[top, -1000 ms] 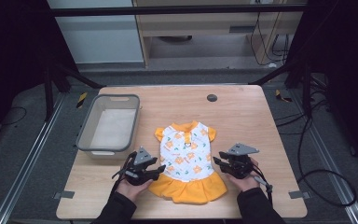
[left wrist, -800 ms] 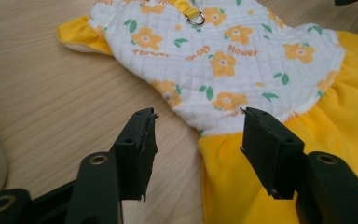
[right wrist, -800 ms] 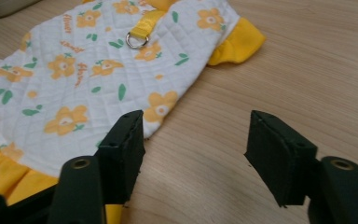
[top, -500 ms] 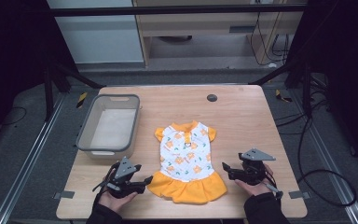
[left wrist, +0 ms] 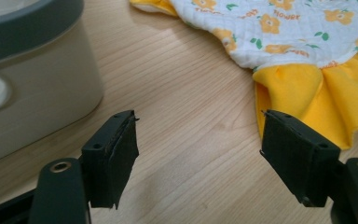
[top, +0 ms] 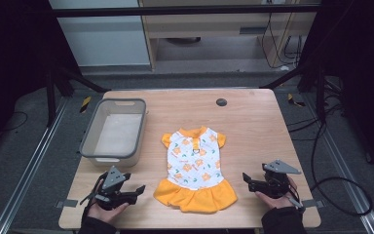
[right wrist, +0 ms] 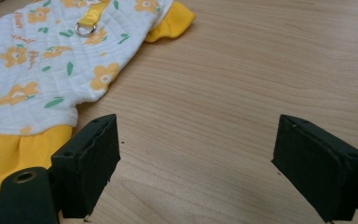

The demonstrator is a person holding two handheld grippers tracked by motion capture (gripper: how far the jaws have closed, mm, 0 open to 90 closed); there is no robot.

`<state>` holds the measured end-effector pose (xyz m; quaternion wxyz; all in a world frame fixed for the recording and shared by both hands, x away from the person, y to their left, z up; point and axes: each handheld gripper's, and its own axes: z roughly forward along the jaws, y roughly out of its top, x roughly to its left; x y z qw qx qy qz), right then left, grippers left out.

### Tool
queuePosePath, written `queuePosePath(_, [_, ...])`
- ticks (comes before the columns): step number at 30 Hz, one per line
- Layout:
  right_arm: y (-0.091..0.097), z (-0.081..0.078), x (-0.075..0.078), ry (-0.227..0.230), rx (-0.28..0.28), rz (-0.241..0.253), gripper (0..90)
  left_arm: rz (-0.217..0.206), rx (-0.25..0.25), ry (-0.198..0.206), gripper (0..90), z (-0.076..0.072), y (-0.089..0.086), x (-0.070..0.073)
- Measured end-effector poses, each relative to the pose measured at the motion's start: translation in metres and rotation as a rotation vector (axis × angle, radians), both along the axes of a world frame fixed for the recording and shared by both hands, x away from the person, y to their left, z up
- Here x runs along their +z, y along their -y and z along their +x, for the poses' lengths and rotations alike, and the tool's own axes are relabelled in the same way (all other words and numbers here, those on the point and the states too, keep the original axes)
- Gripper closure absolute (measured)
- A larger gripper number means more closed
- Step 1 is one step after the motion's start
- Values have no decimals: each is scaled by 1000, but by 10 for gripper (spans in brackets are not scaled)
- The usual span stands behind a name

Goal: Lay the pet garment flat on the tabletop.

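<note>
- Lying flat on pale wooden table (top: 253,126), between both grippers: small floral dress (top: 194,161), white quilted bodice, orange ruffled skirt (top: 197,194) toward the person.
- Likely handling as light, soft and limp, sagging when lifted; best pinching at orange sleeves (top: 167,140) or skirt hem corners, avoiding the metal ring (right wrist: 85,29).
- Hovering left of skirt, gaping wide after just opening, gripping nothing: left gripper (top: 139,190).
- Hovering right of skirt, likewise just opened, empty: right gripper (top: 246,178).
- Sitting beyond left gripper, apparently holding nothing: grey plastic bin (top: 87,141).
</note>
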<state>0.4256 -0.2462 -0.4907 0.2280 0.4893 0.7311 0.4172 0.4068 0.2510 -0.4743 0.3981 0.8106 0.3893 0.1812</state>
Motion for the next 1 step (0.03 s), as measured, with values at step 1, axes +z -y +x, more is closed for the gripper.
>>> queuePosePath(1, [1, 0, 0, 0, -1, -1, 145, -1, 9, 1, 259, 0, -3, 0])
